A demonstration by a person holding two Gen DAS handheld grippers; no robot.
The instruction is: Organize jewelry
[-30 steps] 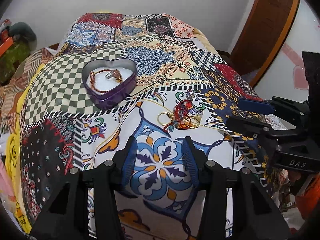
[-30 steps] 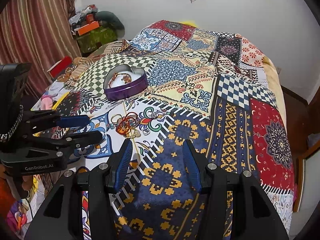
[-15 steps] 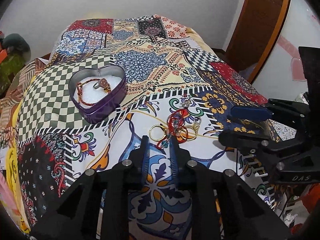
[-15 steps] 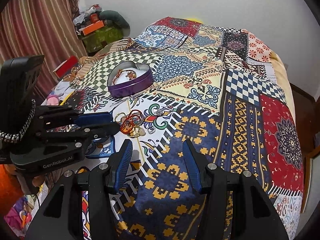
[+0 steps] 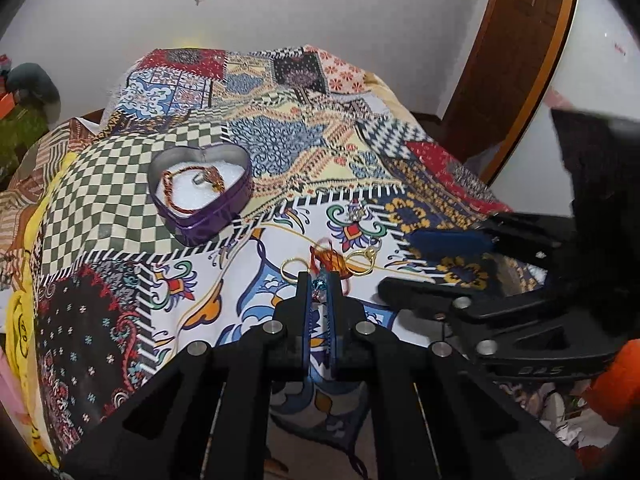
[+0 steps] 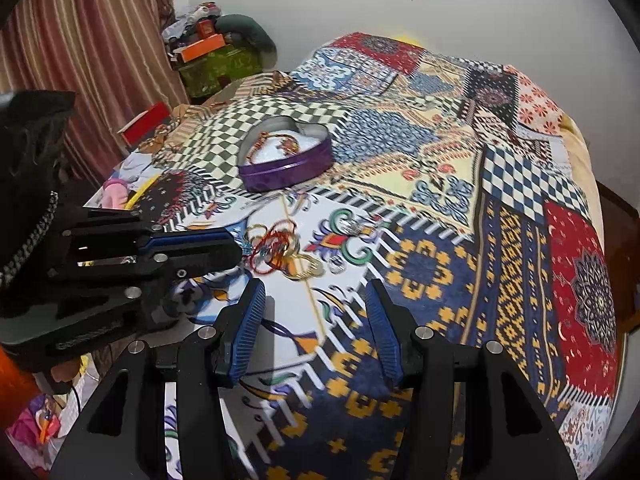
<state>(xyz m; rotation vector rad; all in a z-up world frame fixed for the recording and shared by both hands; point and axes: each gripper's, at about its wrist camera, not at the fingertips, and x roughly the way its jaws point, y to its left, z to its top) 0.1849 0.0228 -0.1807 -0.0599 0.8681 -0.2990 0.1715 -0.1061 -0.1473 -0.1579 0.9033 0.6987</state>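
Observation:
A purple heart-shaped tin (image 5: 200,196) sits on the patchwork bedspread with a red beaded bracelet (image 5: 176,188) inside; it also shows in the right wrist view (image 6: 288,160). A tangle of red thread bracelets and gold rings (image 5: 332,262) lies nearer me; it also shows in the right wrist view (image 6: 280,248). My left gripper (image 5: 319,286) is shut on the near end of a red thread bracelet with a teal bead. It enters the right wrist view (image 6: 236,246) from the left. My right gripper (image 6: 314,304) is open and empty, just short of the tangle.
The bedspread (image 6: 520,240) covers the whole bed. A striped curtain (image 6: 80,40) and a cluttered green box (image 6: 216,68) stand at the far left. A wooden door (image 5: 520,52) is at the far right. A small silver piece (image 5: 356,212) lies beyond the tangle.
My left gripper has moved forward to the tangle and closed from wide open onto the thread bracelet. My right gripper has stayed open and edged closer.

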